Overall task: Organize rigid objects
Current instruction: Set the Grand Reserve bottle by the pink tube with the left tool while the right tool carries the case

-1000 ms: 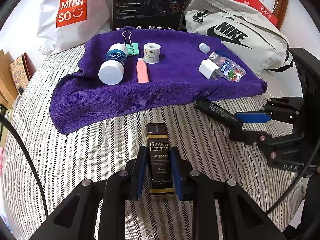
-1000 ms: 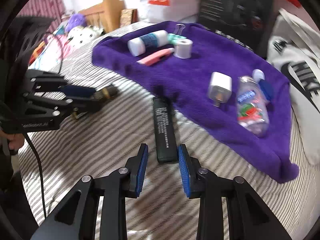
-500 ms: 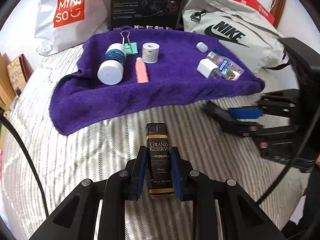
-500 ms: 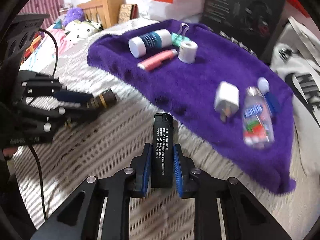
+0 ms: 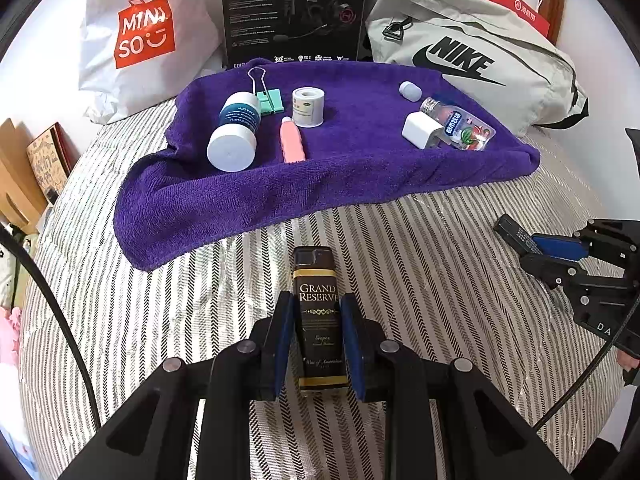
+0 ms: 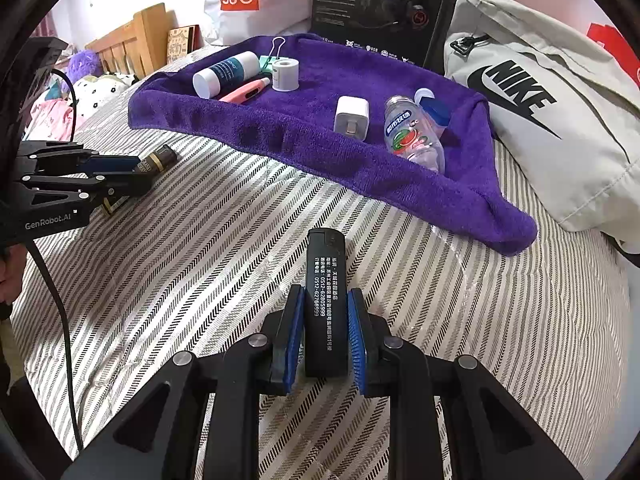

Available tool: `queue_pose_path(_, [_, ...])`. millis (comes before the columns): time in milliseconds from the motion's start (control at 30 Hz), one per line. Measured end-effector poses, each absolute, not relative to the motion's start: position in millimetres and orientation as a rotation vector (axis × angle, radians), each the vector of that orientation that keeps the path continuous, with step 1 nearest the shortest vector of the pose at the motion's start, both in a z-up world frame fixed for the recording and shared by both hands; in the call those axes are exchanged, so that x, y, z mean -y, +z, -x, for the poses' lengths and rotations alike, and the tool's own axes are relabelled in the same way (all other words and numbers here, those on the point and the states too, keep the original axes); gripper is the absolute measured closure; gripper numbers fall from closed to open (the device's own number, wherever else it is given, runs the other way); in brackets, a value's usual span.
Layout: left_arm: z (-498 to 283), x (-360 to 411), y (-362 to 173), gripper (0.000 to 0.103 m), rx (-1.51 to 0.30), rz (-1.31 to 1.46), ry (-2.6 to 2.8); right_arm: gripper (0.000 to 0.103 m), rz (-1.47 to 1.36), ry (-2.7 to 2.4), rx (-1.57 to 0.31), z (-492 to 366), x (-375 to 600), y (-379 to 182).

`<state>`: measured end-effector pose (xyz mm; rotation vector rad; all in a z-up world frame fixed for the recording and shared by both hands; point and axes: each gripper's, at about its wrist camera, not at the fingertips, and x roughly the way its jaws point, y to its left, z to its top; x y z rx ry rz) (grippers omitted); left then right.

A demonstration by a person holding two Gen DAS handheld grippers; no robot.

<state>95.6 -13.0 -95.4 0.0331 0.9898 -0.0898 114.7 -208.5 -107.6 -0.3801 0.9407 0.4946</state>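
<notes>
Over the striped bedspread (image 5: 420, 280), the left gripper (image 5: 319, 336) is clamped on a Grand Reserve lighter (image 5: 319, 316), and the right gripper (image 6: 325, 336) pinches a black lighter (image 6: 325, 300). Both grips sit low on smooth bodies, so either lighter could pivot or slip short of the purple towel (image 5: 340, 168).

On the bed (image 5: 420, 264) we see the towel (image 5: 344, 168) spread toward the far edge. At its left end lie the round bottle (image 5: 236, 136), binder clip (image 5: 268, 96), tape roll (image 5: 307, 106) and thermometer (image 5: 293, 141). Toward its right end, the charger plug (image 5: 420, 131) sits just left of the clear bottle (image 5: 460, 128). Behind the towel stand a shopping bag (image 5: 148, 36), box (image 5: 294, 8) and sports bag (image 5: 472, 64).
</notes>
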Motion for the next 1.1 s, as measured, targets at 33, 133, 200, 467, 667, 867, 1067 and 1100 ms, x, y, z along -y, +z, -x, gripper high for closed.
queue_pose_path(33, [-95.5,14.3,-95.5,0.079,-0.990,-0.039,-0.085,0.082,0.377,0.496,-0.939,-114.5,209.5,-107.7])
queue_pose_path(133, [-95.0,17.4,-96.0,0.079,-0.987,-0.055,-0.079,0.081,0.371,0.502,-0.924,-112.4,212.2,-109.0])
queue_pose_path(200, [-95.6,16.5,-96.1,0.079,-0.989,-0.045,-0.081,0.081,0.360,0.499,-0.923,-113.1,212.3,-109.2])
queue_pose_path(467, [-94.6,13.8,-93.8,0.080,-1.005,-0.026,-0.091,0.082,0.320,0.487,-0.977,-115.6,215.1,-104.0])
queue_pose_path(667, [-92.7,13.2,-94.8,0.080,-1.011,-0.023,-0.090,0.082,0.334,0.499,-0.971,-104.3,216.7,-102.4])
queue_pose_path(867, [-93.6,16.3,-95.0,0.080,-1.022,-0.048,-0.087,0.082,0.312,0.514,-0.974,-106.2,220.4,-104.3])
queue_pose_path(1067, [-92.1,7.4,-84.4,0.080,-1.007,0.017,-0.107,0.082,0.275,0.528,-0.965,-109.8,229.5,-91.5])
queue_pose_path(1100, [-92.2,6.5,-82.1,0.080,-1.004,0.026,-0.113,0.082,0.273,0.532,-0.963,-110.7,230.0,-89.5])
